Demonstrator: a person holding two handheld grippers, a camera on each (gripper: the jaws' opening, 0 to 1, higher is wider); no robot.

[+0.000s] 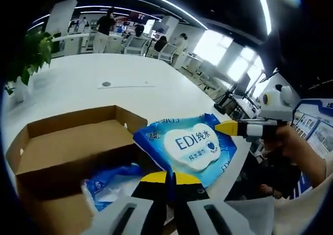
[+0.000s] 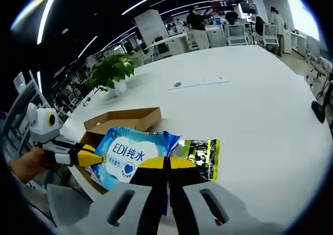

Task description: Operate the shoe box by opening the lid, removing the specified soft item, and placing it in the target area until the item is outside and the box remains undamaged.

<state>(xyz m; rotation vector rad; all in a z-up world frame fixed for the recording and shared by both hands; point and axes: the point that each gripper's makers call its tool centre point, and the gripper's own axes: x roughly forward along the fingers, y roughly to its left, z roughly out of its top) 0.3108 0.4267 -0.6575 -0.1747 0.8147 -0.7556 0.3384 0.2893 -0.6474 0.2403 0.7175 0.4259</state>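
both grippers, left gripper (image 1: 167, 176) and right gripper (image 2: 167, 162), are clenched on the wipes pack (image 1: 190, 147) at centre frame, held above the open shoe box (image 1: 62, 151) at lower left.

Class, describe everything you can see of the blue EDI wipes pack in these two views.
The wipes pack is a soft, glossy blue plastic pouch with a white label reading EDI plus Chinese characters and a small dark heart mark. It is lifted, label up and slightly tilted, over the edge of the open cardboard box. The left gripper pinches one edge; the right gripper pinches the opposite edge. Its film looks crinkled at the sealed ends.
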